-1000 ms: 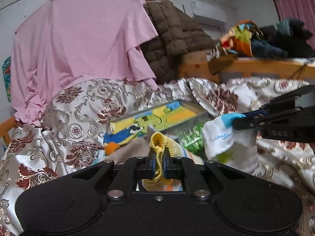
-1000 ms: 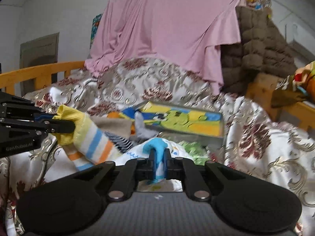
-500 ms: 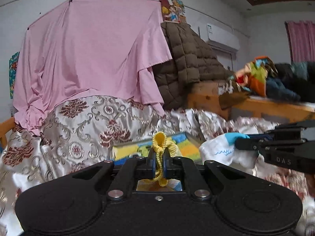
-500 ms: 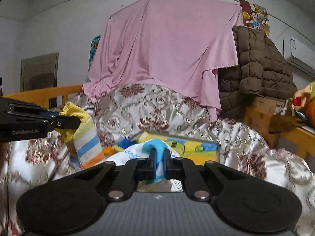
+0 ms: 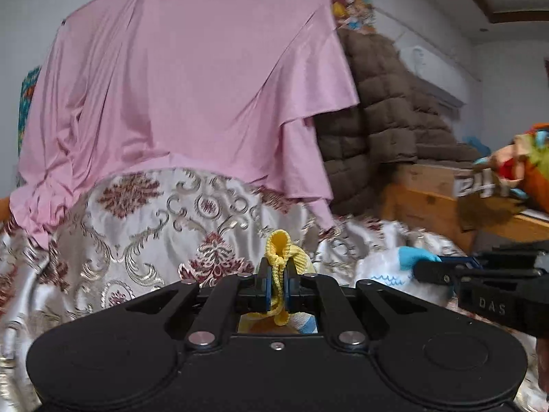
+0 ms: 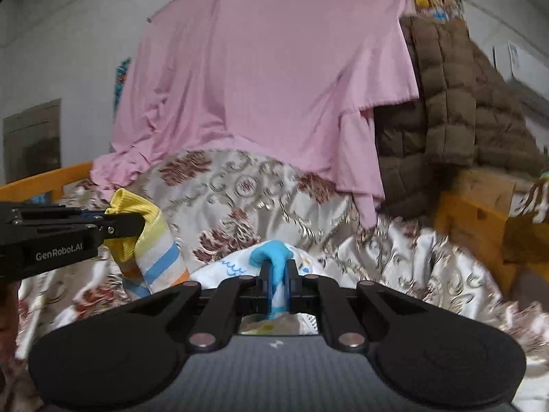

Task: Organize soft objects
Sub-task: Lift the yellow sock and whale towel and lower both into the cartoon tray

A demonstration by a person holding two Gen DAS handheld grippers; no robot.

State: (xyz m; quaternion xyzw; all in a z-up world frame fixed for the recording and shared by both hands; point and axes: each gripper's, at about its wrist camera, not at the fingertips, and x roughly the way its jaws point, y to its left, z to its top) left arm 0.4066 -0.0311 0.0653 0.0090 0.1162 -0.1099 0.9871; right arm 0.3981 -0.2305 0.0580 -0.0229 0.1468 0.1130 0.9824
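My left gripper [image 5: 278, 267] is shut on the yellow cuff of a striped sock [image 5: 279, 245]. From the right wrist view that same sock [image 6: 156, 250] hangs with yellow, white, blue and orange bands below the left gripper [image 6: 137, 221]. The right gripper [image 6: 278, 267] is shut on the blue cuff of a white sock [image 6: 271, 255] with a blue wave print. In the left wrist view this white sock [image 5: 391, 274] hangs at the right gripper [image 5: 417, 267] on the right. Both socks are held up in the air, side by side, over the bed.
A floral satin quilt [image 5: 144, 226] is heaped on the bed ahead. Behind it hang a pink sheet [image 5: 185, 86] and a brown quilted coat [image 5: 387, 127]. A wooden bed frame [image 5: 429, 202] with piled clothes [image 5: 525, 168] stands at the right; an orange rail [image 6: 41, 182] runs at the left.
Both grippers have risen and moved forward with their socks. The colourful box and the clutter on the bed have dropped out of view; the pink sheet now fills more of each frame.
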